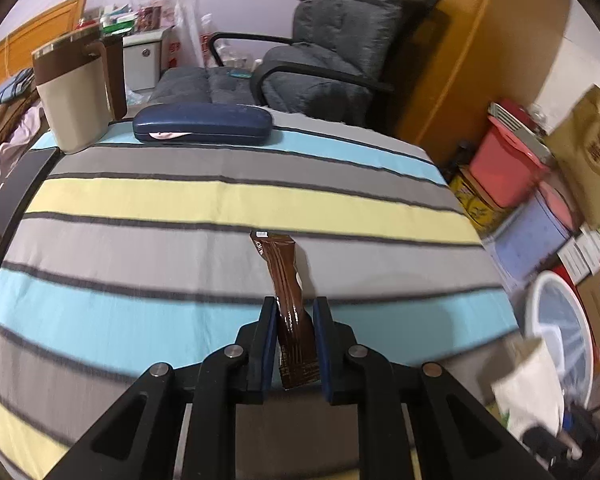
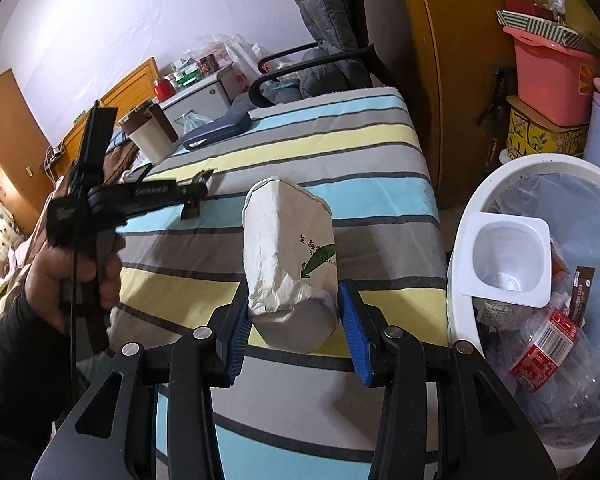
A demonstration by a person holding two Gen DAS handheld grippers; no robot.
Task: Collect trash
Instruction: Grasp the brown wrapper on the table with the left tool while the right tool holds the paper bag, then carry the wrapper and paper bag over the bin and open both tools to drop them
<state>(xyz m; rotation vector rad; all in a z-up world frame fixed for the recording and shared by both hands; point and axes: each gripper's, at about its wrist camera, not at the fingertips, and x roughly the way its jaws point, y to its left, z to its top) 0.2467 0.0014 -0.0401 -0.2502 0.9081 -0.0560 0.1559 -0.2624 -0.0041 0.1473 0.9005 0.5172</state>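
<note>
While our right hand-held gripper [image 2: 292,316] grips the crumpled paper cup [image 2: 288,256] just left of the white trash bin [image 2: 466,248], our left hand-held gripper [image 1: 295,322] pinches the brown wrapper [image 1: 286,288] over the striped worktop [image 1: 180,200], farther from the bin. The wrapper's long axis runs forward between the pads. We judge the right hand nearer for dropping first.

Brown wrapper [image 1: 286,280] stands upright over striped cloth; white paper cup [image 2: 290,264] (crumpled) lies sideways.
</note>
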